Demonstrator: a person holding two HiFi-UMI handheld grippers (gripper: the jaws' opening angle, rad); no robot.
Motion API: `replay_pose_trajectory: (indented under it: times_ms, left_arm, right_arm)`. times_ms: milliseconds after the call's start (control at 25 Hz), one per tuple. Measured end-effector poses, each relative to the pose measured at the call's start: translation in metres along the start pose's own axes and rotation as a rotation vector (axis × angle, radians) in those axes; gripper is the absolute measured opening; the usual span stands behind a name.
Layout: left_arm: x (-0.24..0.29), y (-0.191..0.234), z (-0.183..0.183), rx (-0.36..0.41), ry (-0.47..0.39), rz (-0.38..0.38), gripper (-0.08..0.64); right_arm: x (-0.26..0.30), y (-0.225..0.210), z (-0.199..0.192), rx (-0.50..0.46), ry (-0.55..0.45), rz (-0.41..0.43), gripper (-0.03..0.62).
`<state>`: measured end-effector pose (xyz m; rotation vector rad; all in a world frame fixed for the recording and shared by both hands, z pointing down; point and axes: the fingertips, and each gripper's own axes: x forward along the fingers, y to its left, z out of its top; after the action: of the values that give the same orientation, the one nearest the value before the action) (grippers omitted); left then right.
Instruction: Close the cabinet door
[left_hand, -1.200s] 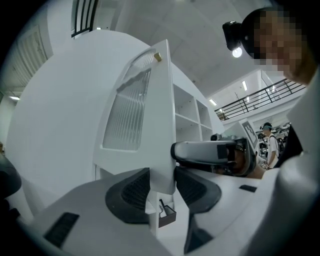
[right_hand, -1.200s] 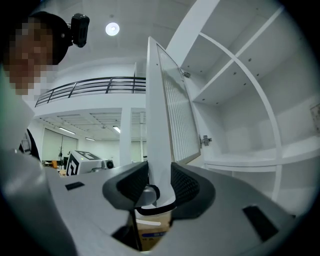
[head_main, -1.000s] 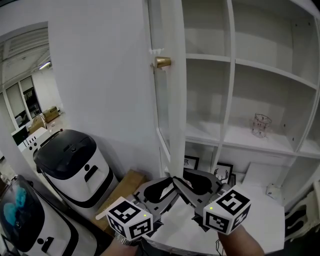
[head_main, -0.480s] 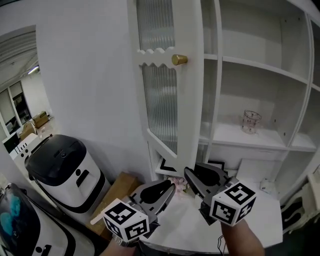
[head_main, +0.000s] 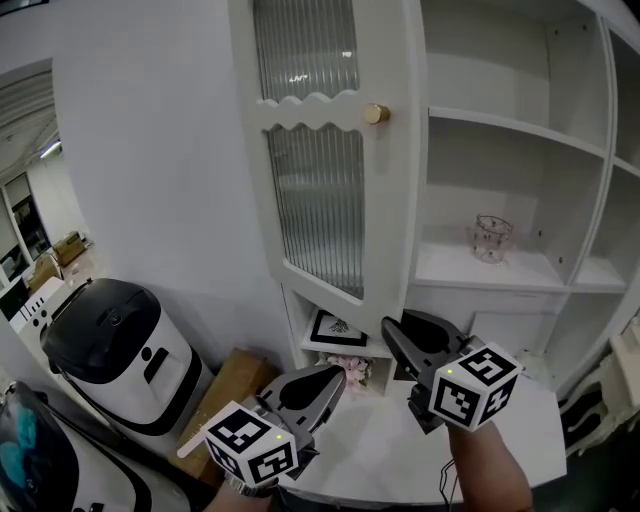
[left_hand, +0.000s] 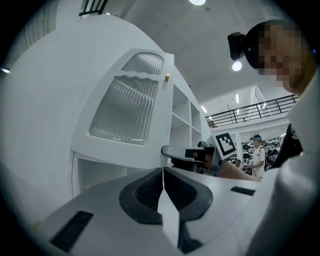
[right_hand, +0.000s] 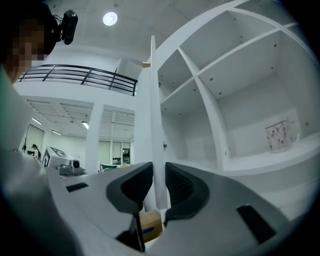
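The white cabinet door (head_main: 320, 200) with ribbed glass and a brass knob (head_main: 376, 114) stands partly open, angled out from the shelves. My right gripper (head_main: 395, 332) is at its lower free corner. In the right gripper view the door's edge (right_hand: 152, 100) runs between the pads of the right gripper (right_hand: 159, 172), whose jaws have just been closing onto it. My left gripper (head_main: 335, 376) hangs lower left of the door, shut and holding nothing; in the left gripper view the left gripper (left_hand: 163, 172) has its jaws together, with the door (left_hand: 125, 107) ahead of them.
A patterned glass (head_main: 490, 238) stands on a shelf inside the cabinet. A framed picture (head_main: 335, 328) leans in the lower compartment. A black-and-white appliance (head_main: 120, 340) and a cardboard box (head_main: 235, 385) sit at lower left. A white tabletop (head_main: 385, 460) lies below the grippers.
The door has swung rightward toward the shelves, showing more of its glass face, with my right gripper moving along at its edge. My left gripper's jaws have gone from open to shut.
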<state>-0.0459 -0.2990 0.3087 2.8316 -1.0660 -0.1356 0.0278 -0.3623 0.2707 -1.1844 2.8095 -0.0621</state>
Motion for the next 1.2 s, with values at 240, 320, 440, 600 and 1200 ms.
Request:
replay_pose_trajectory:
  times_ms: [240,320,440,600,1200]
  left_arm:
    - [0.008,0.007,-0.005,-0.013,0.014,-0.014,0.006]
    - [0.011,0.010,-0.006,-0.019,0.016,-0.016,0.006]
    - [0.017,0.013,-0.009,-0.026,0.021,-0.022,0.006]
    - [0.025,0.016,-0.009,-0.028,0.026,-0.029,0.006]
    - [0.037,0.030,-0.007,-0.029,0.033,-0.028,0.006]
  right_arm:
    - [0.003,-0.017,0.001,0.018,-0.004,-0.017,0.077]
    - [0.004,-0.024,0.002,0.024,-0.006,-0.025,0.080]
    - [0.006,-0.034,0.001,0.027,-0.003,-0.034,0.084]
    - [0.007,-0.051,0.003,0.039,-0.006,-0.072,0.087]
    - [0.017,-0.095,0.004,-0.023,0.010,-0.190,0.149]
